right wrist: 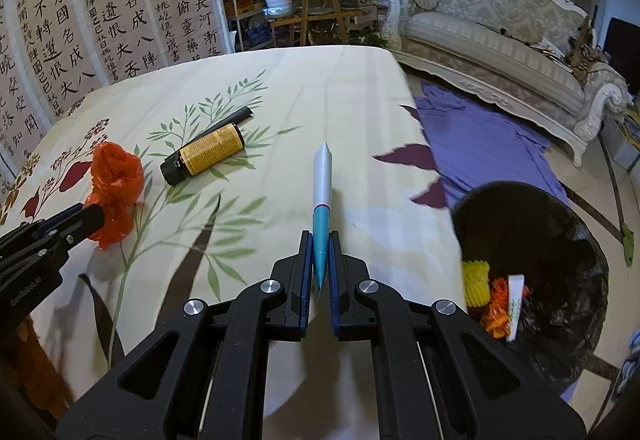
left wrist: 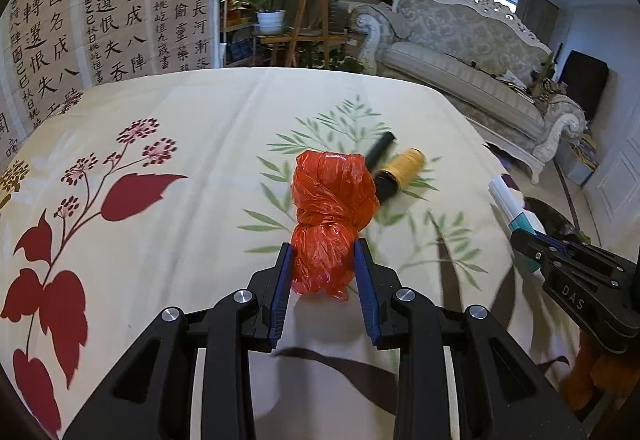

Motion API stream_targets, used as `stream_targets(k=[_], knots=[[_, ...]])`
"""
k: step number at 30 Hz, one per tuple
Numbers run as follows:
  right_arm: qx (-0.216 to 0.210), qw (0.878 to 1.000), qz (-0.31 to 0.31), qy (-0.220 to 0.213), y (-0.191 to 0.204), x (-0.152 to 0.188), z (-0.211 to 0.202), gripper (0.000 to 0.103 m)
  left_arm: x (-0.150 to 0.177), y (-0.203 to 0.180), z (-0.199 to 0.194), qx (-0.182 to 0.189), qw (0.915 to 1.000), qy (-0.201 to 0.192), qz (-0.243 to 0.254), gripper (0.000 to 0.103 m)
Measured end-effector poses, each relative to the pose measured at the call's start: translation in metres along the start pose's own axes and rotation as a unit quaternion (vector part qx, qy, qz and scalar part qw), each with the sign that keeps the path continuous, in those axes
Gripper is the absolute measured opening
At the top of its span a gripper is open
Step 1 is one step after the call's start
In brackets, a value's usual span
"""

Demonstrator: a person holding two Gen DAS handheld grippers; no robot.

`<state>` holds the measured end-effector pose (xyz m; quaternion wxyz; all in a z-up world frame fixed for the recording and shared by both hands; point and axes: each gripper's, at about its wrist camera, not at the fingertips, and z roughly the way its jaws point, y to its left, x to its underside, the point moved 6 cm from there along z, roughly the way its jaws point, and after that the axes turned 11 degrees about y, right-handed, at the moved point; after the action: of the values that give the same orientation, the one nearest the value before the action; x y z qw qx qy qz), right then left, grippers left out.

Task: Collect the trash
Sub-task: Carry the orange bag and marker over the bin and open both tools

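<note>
My left gripper (left wrist: 323,250) is shut on a crumpled orange plastic bag (left wrist: 330,208), held just above the floral tablecloth (left wrist: 160,128). The bag also shows in the right wrist view (right wrist: 114,180), with the left gripper (right wrist: 86,218) on it. My right gripper (right wrist: 321,240) is shut on a flattened white and teal tube (right wrist: 322,192), which also shows at the right edge of the left wrist view (left wrist: 510,204). A small bottle with a yellow label (right wrist: 206,152) and a black stick (right wrist: 234,118) lie on the cloth behind the bag.
A black-lined trash bin (right wrist: 532,260) stands on the floor right of the table, with yellow, orange and white trash inside. A purple cloth (right wrist: 480,136) lies on the floor beyond it. A sofa (right wrist: 500,40) and plant stands (right wrist: 316,0) are behind.
</note>
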<state>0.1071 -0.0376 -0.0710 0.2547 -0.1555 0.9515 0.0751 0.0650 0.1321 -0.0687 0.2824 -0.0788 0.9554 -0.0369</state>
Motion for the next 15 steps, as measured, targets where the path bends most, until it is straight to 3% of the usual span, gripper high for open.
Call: stream_targets(k=[15], knots=[[0.025,0.998,0.051,-0.036,-0.059,0.022,-0.04,0.008,0.004,-0.084,-0.006,0.039,0.997,-0.012,0.065,0.032]])
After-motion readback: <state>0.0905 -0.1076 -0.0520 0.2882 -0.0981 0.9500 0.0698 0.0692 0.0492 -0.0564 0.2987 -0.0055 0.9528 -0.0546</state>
